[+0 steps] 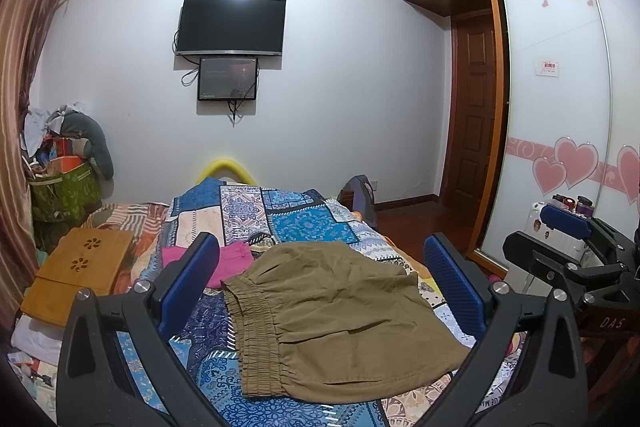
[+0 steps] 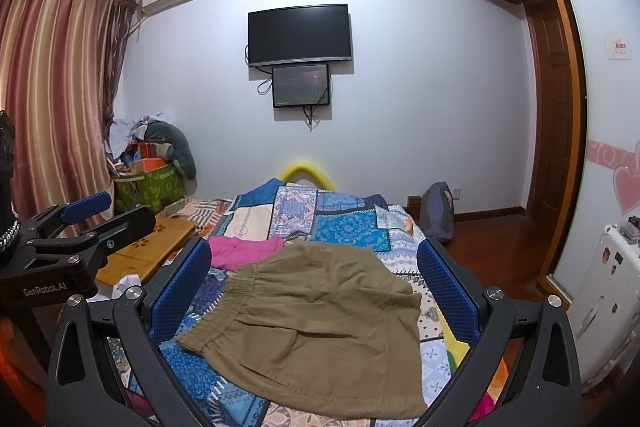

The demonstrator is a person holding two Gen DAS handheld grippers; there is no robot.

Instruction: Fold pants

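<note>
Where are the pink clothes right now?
In both views, the pink clothes lie on the patchwork quilt, just behind the brown pants, towards the left.

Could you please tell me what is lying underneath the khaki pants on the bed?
The khaki pants lie flat on a blue patchwork bedspread. Whatever else might sit beneath the fabric is covered and cannot be seen.

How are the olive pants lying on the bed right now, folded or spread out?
Folded: the olive pants form a short compact block, elastic waistband at left, on the patchwork bedspread.
</note>
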